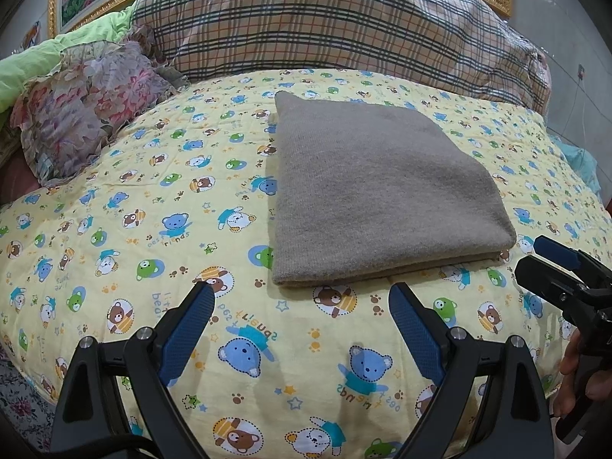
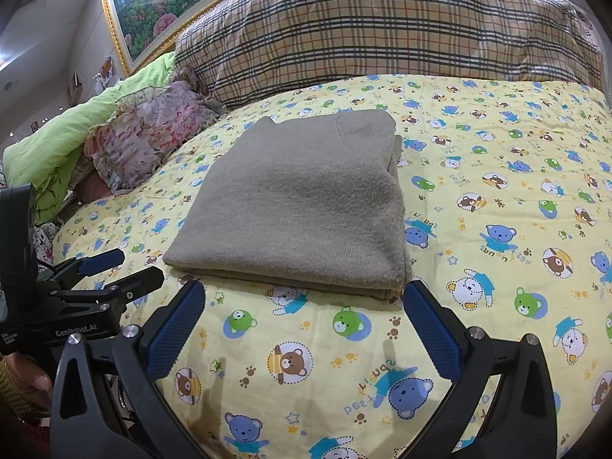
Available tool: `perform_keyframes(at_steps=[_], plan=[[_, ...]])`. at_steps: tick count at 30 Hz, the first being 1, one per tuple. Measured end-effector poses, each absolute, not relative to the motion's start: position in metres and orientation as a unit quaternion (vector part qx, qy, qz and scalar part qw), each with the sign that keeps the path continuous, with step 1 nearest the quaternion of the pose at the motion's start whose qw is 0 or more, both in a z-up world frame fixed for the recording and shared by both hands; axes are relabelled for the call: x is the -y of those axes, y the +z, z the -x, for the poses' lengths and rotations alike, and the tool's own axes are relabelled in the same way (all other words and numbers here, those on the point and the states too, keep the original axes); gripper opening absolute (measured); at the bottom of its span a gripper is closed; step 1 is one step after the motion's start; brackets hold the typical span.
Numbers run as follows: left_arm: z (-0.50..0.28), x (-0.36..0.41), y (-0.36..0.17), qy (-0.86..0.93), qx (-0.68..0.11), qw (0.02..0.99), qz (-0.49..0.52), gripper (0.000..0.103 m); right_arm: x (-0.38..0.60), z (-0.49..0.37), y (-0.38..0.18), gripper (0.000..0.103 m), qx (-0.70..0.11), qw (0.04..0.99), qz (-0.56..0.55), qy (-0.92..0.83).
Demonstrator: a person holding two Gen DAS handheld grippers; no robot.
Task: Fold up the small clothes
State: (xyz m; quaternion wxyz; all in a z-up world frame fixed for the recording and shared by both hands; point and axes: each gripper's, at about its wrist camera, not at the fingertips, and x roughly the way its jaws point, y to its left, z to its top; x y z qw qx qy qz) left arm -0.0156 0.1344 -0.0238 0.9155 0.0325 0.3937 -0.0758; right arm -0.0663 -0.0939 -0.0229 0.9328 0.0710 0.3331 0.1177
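Observation:
A grey-brown knitted garment lies folded into a neat rectangle on the yellow bear-print quilt; it also shows in the right wrist view. My left gripper is open and empty, hovering just short of the garment's near edge. My right gripper is open and empty, also just short of the near edge. The right gripper shows at the right edge of the left wrist view, and the left gripper at the left edge of the right wrist view.
A large plaid pillow lies behind the garment. A floral ruffled cushion and a lime-green blanket sit at the left. A gold-framed floral picture hangs on the wall. The quilt extends to the right.

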Motion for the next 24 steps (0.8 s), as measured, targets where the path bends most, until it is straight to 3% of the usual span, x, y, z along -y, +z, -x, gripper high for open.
perform_keyframes(at_steps=[24], plan=[[0.0121,-0.1317,-0.0232,-0.082,-0.399,0.913,-0.036,0.093,0.1001,0.0586,-0.0232,0.103,-0.348,0.926,-0.079,0.124]])
